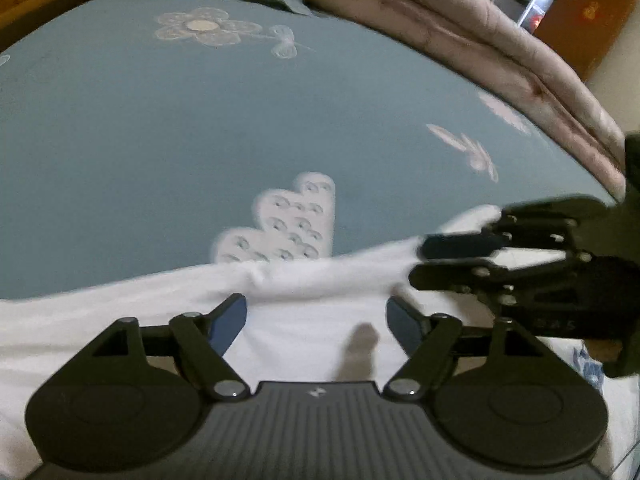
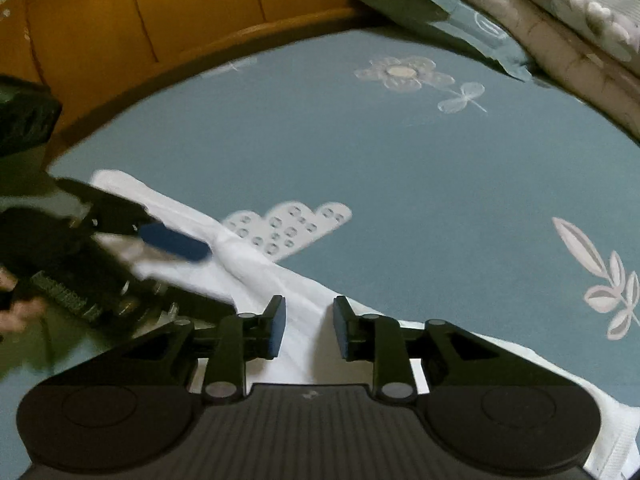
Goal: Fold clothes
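White garment (image 1: 304,320), spread along the near edge of the blue bed sheet (image 1: 160,160), looks light, limp and creasing, best pinched at its far hem or a corner; left hand-held gripper (image 1: 316,320) and right hand-held gripper (image 2: 310,328) both hover over it, released.

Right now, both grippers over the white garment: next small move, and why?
Probably lower both and pinch the far edge. The left gripper and right gripper are open above the white garment, which lies flat on the blue sheet, ungrasped.
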### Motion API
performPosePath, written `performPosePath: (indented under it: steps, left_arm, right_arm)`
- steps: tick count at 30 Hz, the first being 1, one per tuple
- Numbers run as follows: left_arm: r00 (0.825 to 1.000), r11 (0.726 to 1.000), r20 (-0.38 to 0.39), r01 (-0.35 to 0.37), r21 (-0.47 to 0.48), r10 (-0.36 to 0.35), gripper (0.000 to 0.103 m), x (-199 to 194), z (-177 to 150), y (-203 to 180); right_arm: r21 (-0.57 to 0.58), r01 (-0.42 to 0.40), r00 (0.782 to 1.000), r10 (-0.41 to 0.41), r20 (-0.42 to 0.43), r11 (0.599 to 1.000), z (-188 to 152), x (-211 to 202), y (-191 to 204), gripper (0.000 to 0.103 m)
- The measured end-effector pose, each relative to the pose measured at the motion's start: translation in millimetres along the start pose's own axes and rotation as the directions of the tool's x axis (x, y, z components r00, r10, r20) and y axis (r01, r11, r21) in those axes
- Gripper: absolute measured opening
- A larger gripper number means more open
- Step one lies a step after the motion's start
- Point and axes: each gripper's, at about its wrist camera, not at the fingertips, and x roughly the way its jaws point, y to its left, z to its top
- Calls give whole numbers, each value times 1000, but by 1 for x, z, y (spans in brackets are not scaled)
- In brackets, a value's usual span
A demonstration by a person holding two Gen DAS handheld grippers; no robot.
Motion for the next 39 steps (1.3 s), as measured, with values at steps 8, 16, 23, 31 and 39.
performPosePath:
  steps: [8, 16, 23, 31, 39]
  left_arm:
    - [997, 996, 63, -42, 85, 37, 80, -49, -13, -27]
    - [975, 921, 83, -223, 319, 207, 81, -48, -79, -77]
    - [948, 827, 140, -318, 464, 285, 84, -22, -87, -89]
    - [933, 887, 169, -354, 297, 316, 84, -18, -57, -60]
    - [926, 911, 197, -359, 203, 321, 84, -17, -47, -51]
  right_arm:
    - [73, 28, 995, -35, 92, 997, -25, -67, -5, 38]
    - [142, 49, 997, -56, 47, 989, -83, -97, 11, 44]
    - [176, 60, 998, -63, 11, 983, -105, -91, 29, 44]
    - [213, 30, 998, -42, 55, 977, -100, -87, 31, 44]
    - [257, -40, 997, 23, 71, 966, -95, -55, 32, 59]
